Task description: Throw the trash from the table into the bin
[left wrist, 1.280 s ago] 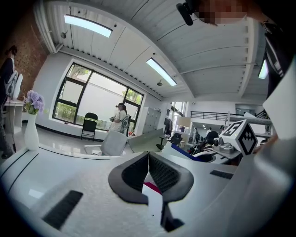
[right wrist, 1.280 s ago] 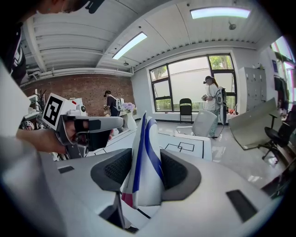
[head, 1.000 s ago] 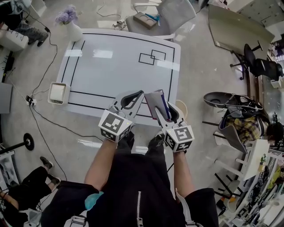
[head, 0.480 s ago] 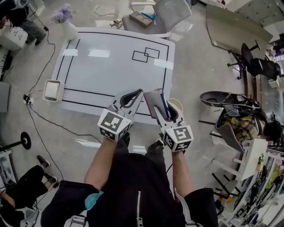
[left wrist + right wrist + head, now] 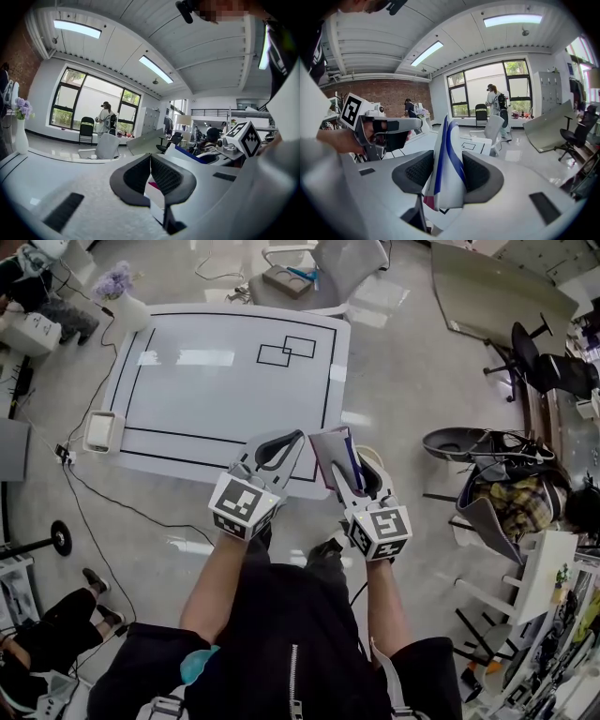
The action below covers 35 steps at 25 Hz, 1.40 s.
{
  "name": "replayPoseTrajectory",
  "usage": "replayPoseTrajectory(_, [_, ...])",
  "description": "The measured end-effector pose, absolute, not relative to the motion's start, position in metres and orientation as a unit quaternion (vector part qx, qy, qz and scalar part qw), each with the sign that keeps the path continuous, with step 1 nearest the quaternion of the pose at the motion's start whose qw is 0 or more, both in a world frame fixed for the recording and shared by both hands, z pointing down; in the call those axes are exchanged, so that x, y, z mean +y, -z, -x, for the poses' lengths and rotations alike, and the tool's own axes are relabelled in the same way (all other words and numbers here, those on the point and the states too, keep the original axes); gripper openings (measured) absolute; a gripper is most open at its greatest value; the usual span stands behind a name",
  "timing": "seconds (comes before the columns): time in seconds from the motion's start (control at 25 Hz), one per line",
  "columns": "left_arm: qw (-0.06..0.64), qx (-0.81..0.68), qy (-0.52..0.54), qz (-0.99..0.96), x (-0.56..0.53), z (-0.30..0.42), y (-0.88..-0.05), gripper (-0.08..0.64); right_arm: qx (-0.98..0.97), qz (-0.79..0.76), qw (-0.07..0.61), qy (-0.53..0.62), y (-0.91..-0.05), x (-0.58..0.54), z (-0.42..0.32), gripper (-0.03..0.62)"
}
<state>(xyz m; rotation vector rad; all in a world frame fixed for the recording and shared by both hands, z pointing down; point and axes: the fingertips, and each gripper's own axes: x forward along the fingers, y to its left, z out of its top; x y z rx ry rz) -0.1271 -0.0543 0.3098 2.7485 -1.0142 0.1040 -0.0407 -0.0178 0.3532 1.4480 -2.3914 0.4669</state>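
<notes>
In the head view my right gripper (image 5: pixel 339 460) is shut on a flat white packet with blue and purple stripes (image 5: pixel 330 448), held over the floor just off the white table's near right corner (image 5: pixel 323 442). The right gripper view shows the packet (image 5: pixel 449 154) standing on edge, squeezed between both pads of the right gripper (image 5: pixel 446 176). My left gripper (image 5: pixel 298 435) hovers beside it at the table's near edge, its tips touching and nothing seen between them; in its own view the left gripper (image 5: pixel 150 157) is shut. A pale round-rimmed container (image 5: pixel 374 463) on the floor shows partly under the right gripper.
The table (image 5: pixel 216 381) bears black outline markings. A small white tray (image 5: pixel 98 430) sits at its left edge, and a vase of purple flowers (image 5: pixel 120 296) at its far left corner. A grey chair (image 5: pixel 323 268) stands behind it. Black chairs and clutter (image 5: pixel 487 465) lie right; cables (image 5: pixel 103 493) run left.
The table has slid to the left and slightly away in the head view as the person moved. Both grippers keep the same pose, the right one still holding the packet.
</notes>
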Motion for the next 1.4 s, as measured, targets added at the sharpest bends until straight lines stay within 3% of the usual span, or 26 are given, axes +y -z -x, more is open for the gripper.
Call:
replayPoseTrajectory(0.52, [0.074,-0.338,-0.071,-0.935,0.008,-0.014,-0.311,0.009,-0.843,-0.498,0.134,-0.154,-0.361,0.031,-0.090,0.193])
replayPoseTrajectory(0.96, [0.098,-0.330,-0.083,-0.935,0.058,-0.140,-0.305,0.009,-0.844,-0.503,0.128,-0.138,-0.344,0.072,-0.212,0.193])
replayPoseTrajectory(1.4, [0.121,-0.308,-0.090,-0.939,0.058,-0.154,-0.319,0.009,-0.818,-0.532,0.126,-0.179,-0.362,0.079,-0.227,0.193])
